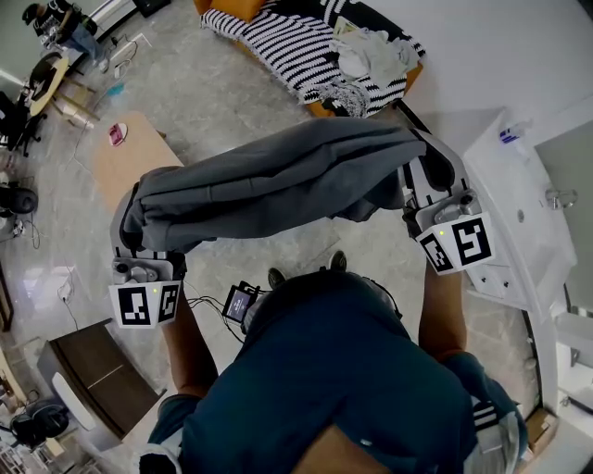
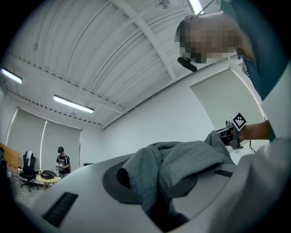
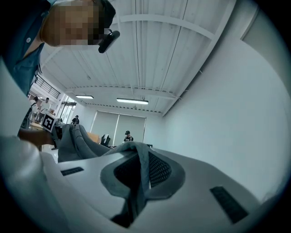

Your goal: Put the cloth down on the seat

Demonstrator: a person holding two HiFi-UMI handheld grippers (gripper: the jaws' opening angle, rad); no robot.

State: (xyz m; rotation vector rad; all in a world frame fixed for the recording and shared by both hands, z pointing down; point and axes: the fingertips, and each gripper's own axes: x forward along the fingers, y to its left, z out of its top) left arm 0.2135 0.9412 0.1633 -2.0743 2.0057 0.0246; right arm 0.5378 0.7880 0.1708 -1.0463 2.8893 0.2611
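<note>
You've got the cloth (image 1: 278, 180) up in the air short of the seat (image 1: 222, 7), left gripper (image 2: 154, 200) and right gripper (image 3: 129, 191) each clamped on an end, nothing put down yet.

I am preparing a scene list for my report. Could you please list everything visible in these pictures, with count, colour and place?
soft grey cloth: one, grey, stretched in the air between both claws
padded orange seat: one, orange, top of the head view
black-and-white striped cover: one, over the seat
pile of white clothes: one, white, on the striped cover
light wooden table: one, light brown, left
white washbasin unit: one, white, right
dark brown cabinet: one, lower left
small device with a lit screen: one, dark, on the floor
left claw: one, white, shut on the cloth
right claw: one, white, shut on the cloth
</note>
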